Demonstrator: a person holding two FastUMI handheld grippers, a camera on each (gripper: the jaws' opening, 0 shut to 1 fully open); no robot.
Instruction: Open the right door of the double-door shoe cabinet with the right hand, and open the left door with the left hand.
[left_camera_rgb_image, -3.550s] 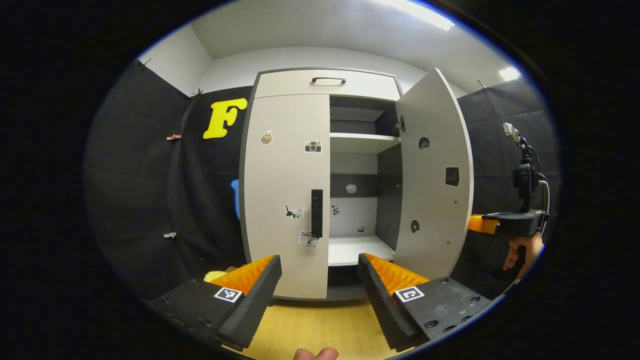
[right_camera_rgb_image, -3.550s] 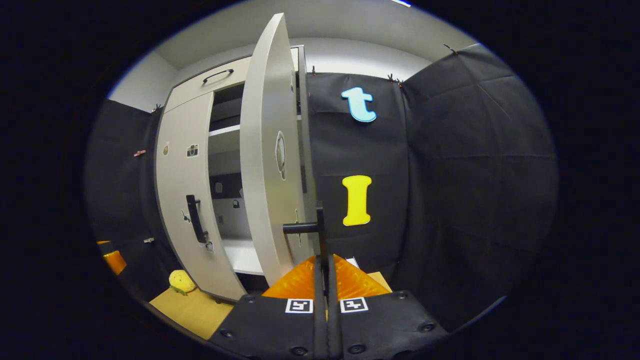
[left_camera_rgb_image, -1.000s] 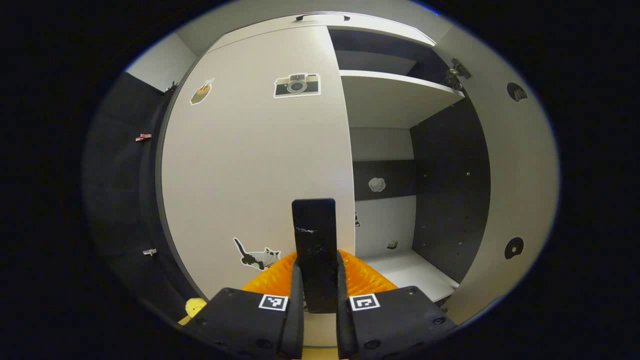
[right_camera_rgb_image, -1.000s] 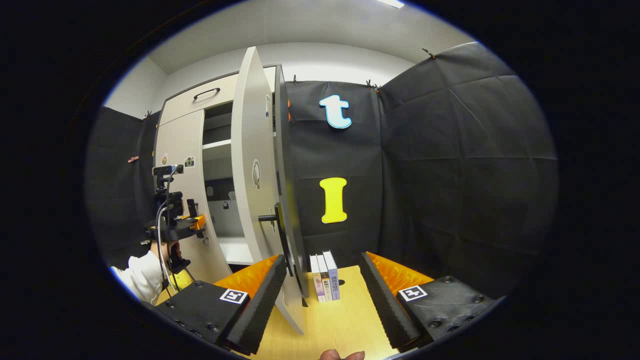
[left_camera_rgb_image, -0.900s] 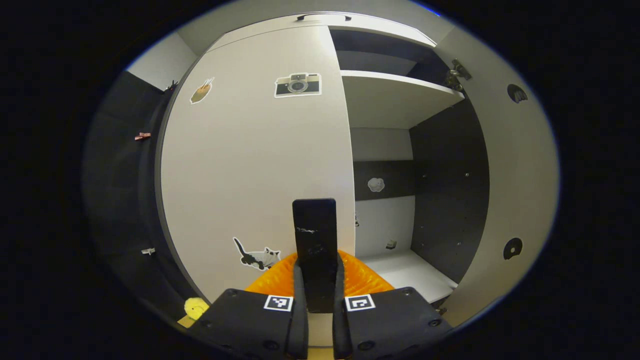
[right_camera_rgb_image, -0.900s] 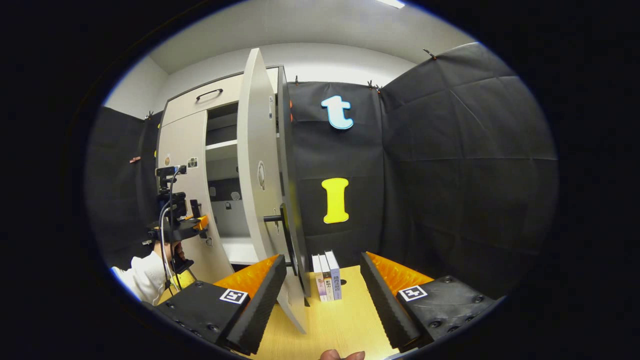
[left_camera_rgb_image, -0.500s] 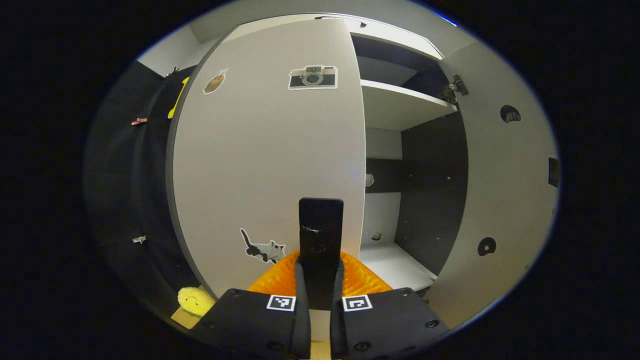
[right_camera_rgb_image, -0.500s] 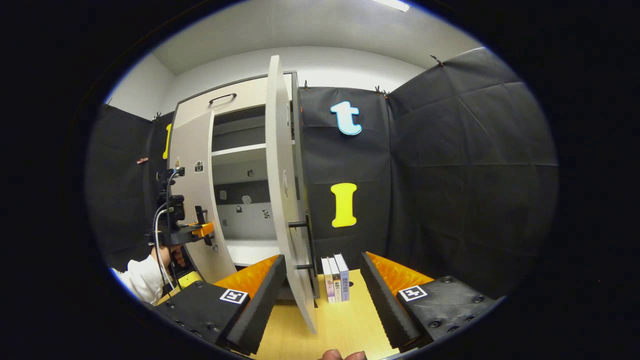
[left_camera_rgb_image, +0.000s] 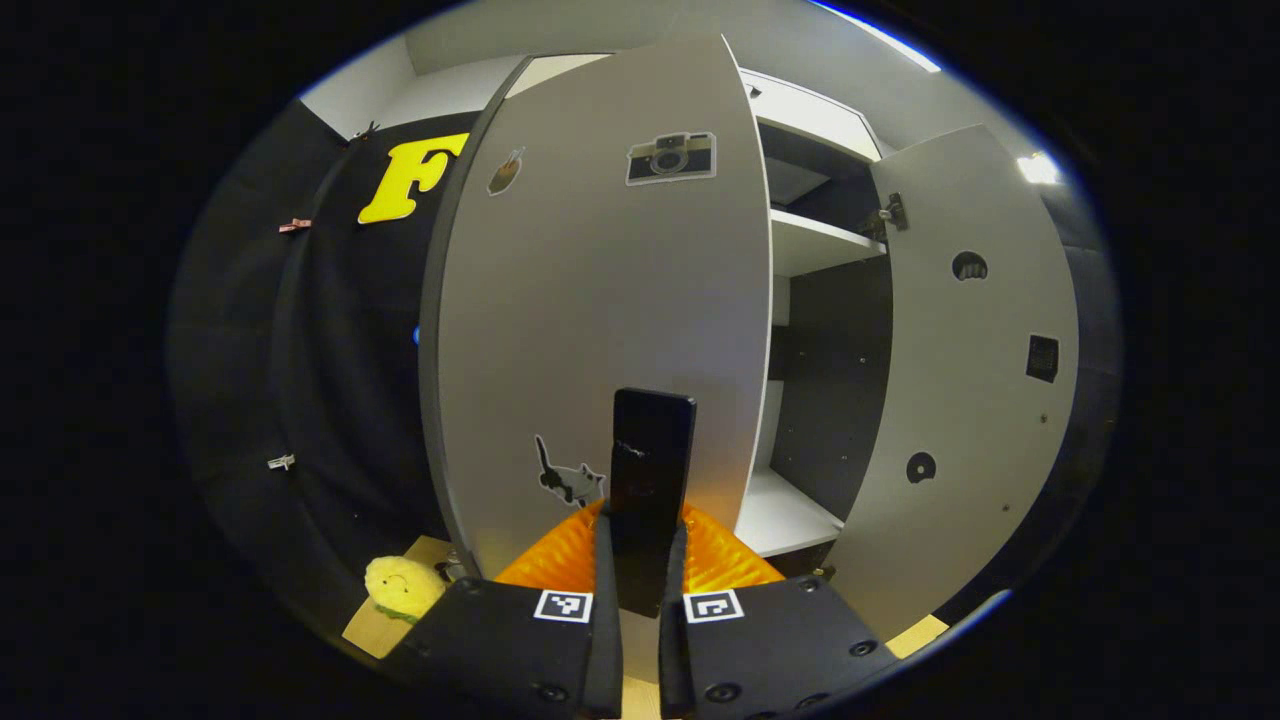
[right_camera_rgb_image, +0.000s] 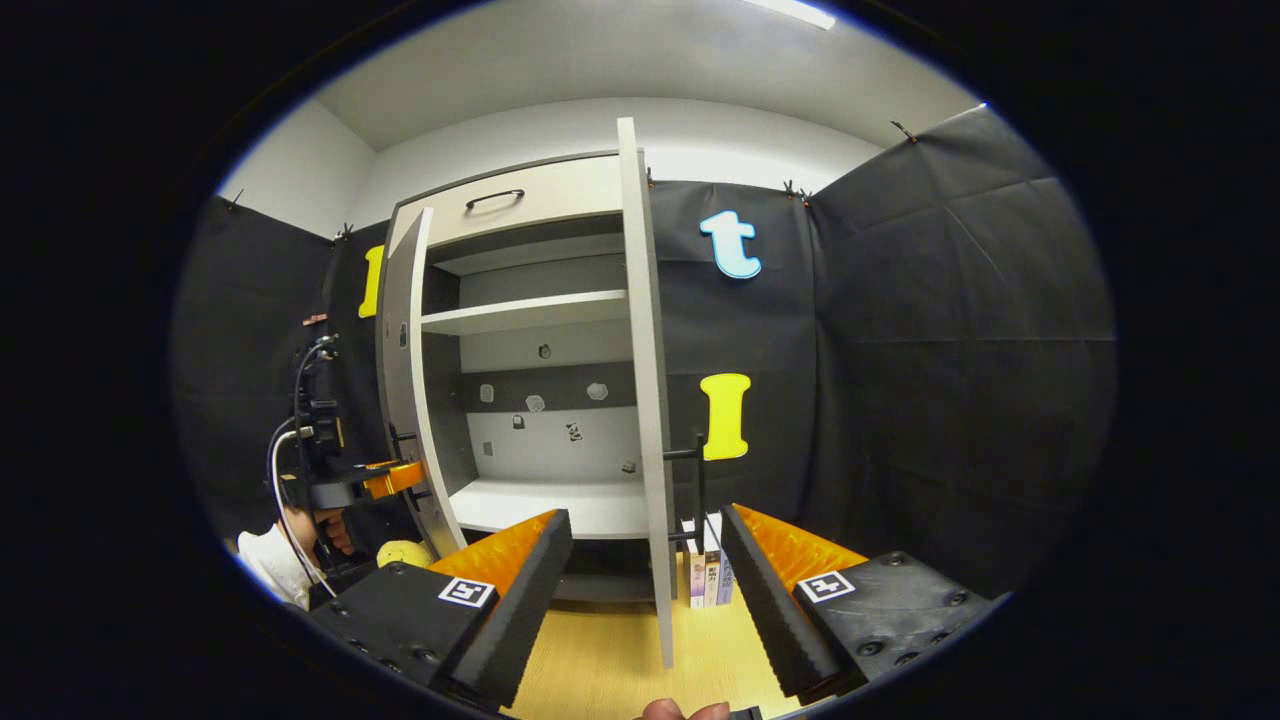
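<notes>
Both tongs are visible. Seen in the left gripper view, the left gripper (left_camera_rgb_image: 640, 590) is clamped on the flat black bar handle (left_camera_rgb_image: 652, 490) of the pale grey left cabinet door (left_camera_rgb_image: 600, 300), one finger pressing each side of the bar, which rises upright from between them. That door stands swung partly out from the tall pale grey double-door shoe cabinet (right_camera_rgb_image: 530, 250); its front carries a camera sticker (left_camera_rgb_image: 671, 157) near the top and a cat sticker (left_camera_rgb_image: 567, 478) just left of the handle. To the right of it the dark interior shows, with a white shelf (left_camera_rgb_image: 815, 240) high up and the white bottom board lower down. Further right stands the pale grey right cabinet door (left_camera_rgb_image: 965, 370), wide open, its inner face turned toward the camera. A small yellow plush toy (left_camera_rgb_image: 403, 586) lies on the light wooden floor (right_camera_rgb_image: 600, 660) at lower left.

In the right gripper view, the right gripper (right_camera_rgb_image: 645, 590) has its fingers spread wide apart and grips nothing. The right door (right_camera_rgb_image: 650, 400) is seen edge-on, rising between the two fingers without touching either, its black handle (right_camera_rgb_image: 695, 490) sticking out on the right side. Three upright books (right_camera_rgb_image: 708, 575) stand on the floor just beyond that door. At far left, the left gripper (right_camera_rgb_image: 385, 478) sits at the left door's (right_camera_rgb_image: 405, 390) handle, held by a hand (right_camera_rgb_image: 330, 528) in a white sleeve.
</notes>
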